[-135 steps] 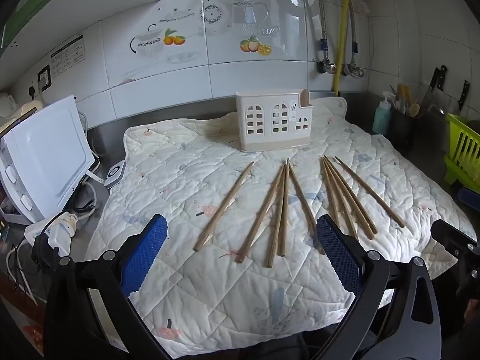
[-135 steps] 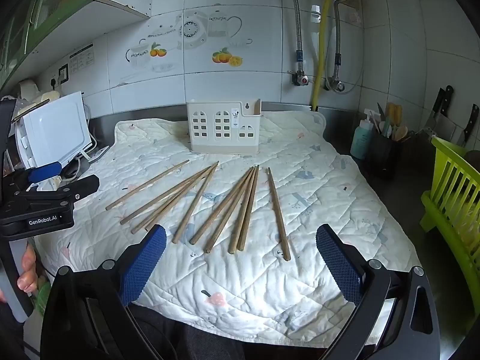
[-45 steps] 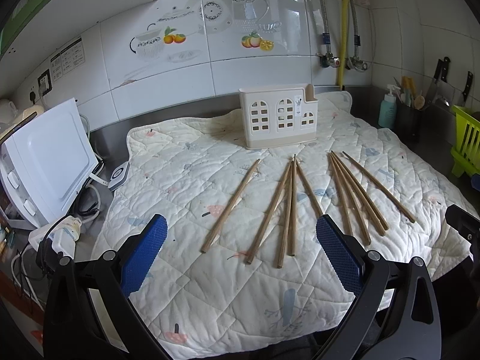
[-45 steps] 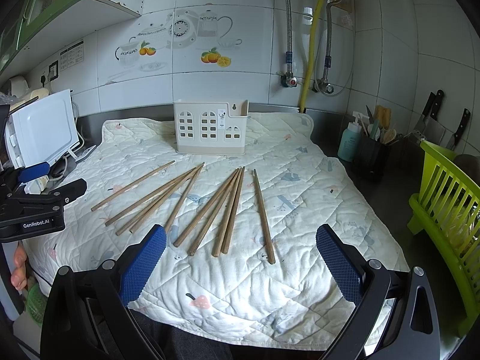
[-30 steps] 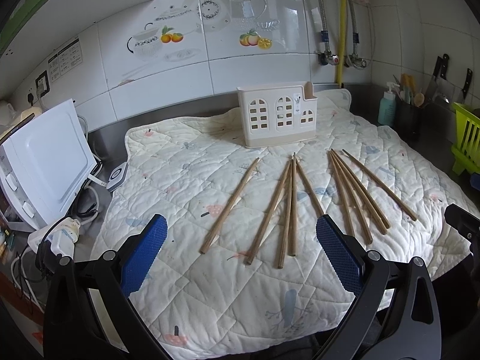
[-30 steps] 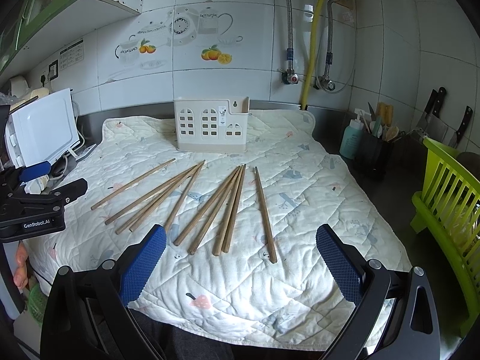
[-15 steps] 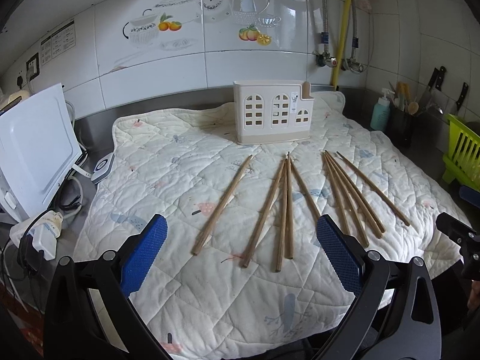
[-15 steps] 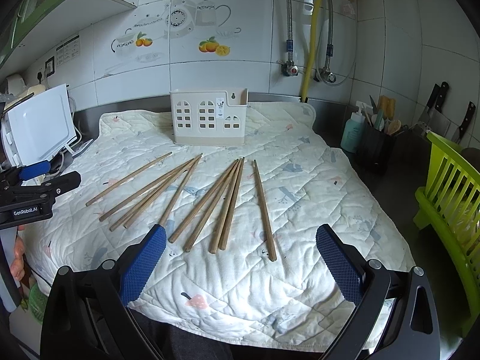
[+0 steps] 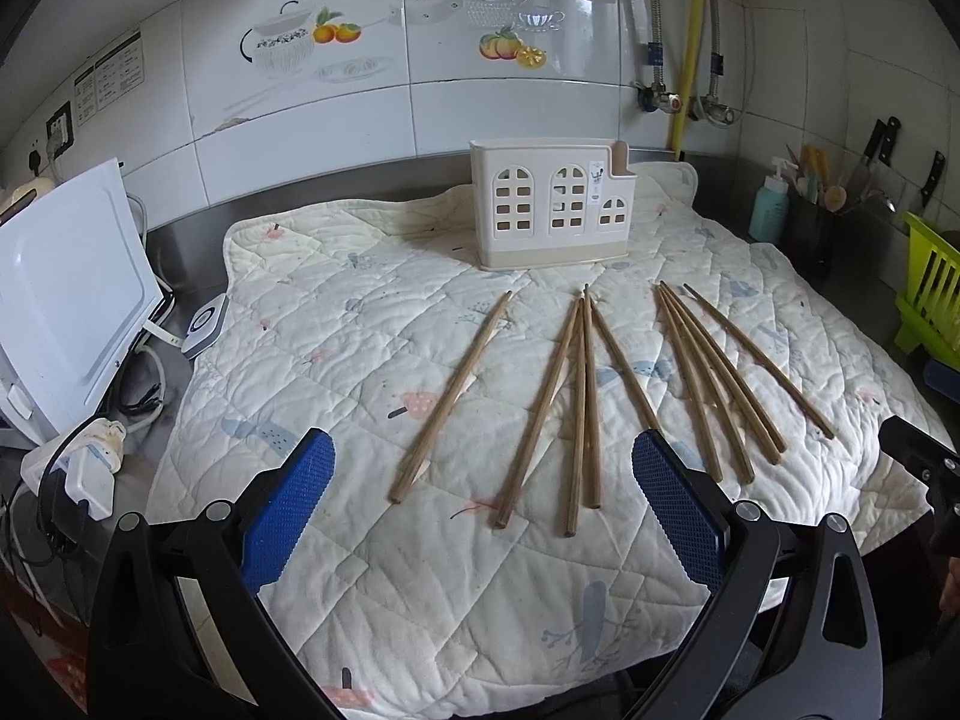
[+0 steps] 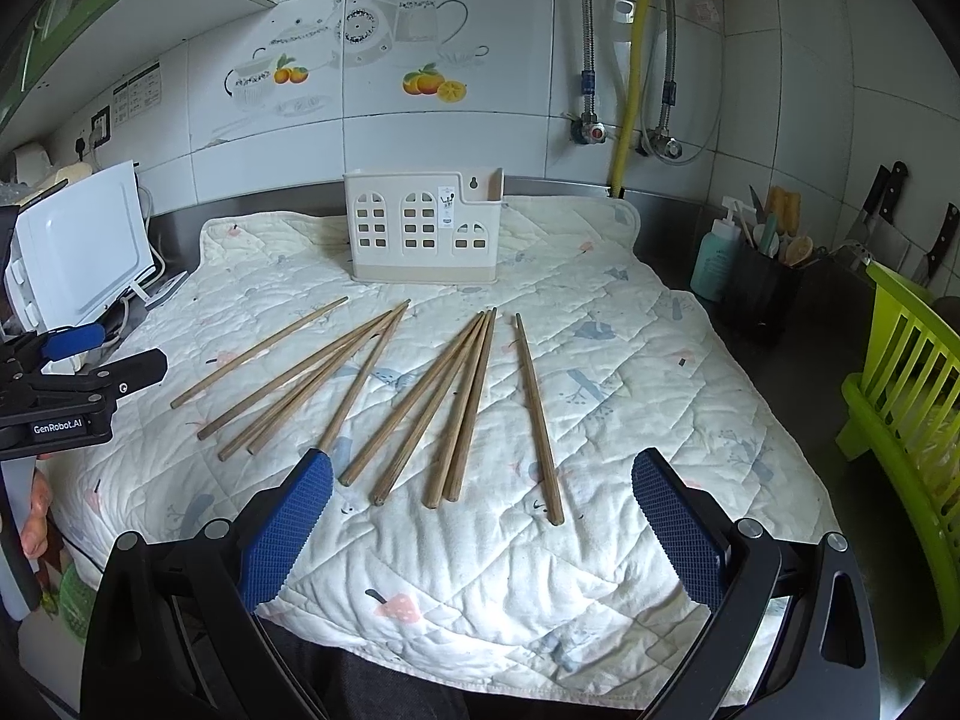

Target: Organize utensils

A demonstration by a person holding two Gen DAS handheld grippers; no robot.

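Observation:
Several wooden chopsticks [image 9: 585, 402] lie fanned out on a quilted white mat [image 9: 372, 312]; they also show in the right wrist view [image 10: 462, 402]. A cream utensil holder with arched windows [image 9: 552, 213] stands upright at the mat's far edge, also in the right wrist view [image 10: 423, 231]. My left gripper [image 9: 483, 486] is open and empty, above the mat's near edge, short of the chopsticks' near ends. My right gripper [image 10: 480, 489] is open and empty, over the near ends of the middle chopsticks. The left gripper also shows at the right wrist view's left edge [image 10: 78, 384].
A white appliance [image 9: 66, 294] with cables and a plug [image 9: 90, 468] stands left of the mat. A black pot of utensils [image 10: 768, 276], a teal bottle [image 10: 717, 261] and knives on the wall [image 10: 882, 198] are at the right. A green rack [image 10: 906, 396] is at the near right.
Both grippers have crept forward and slightly lower toward the mat; the chopsticks and holder look a little nearer. The chopsticks have not moved. Both grippers stay open.

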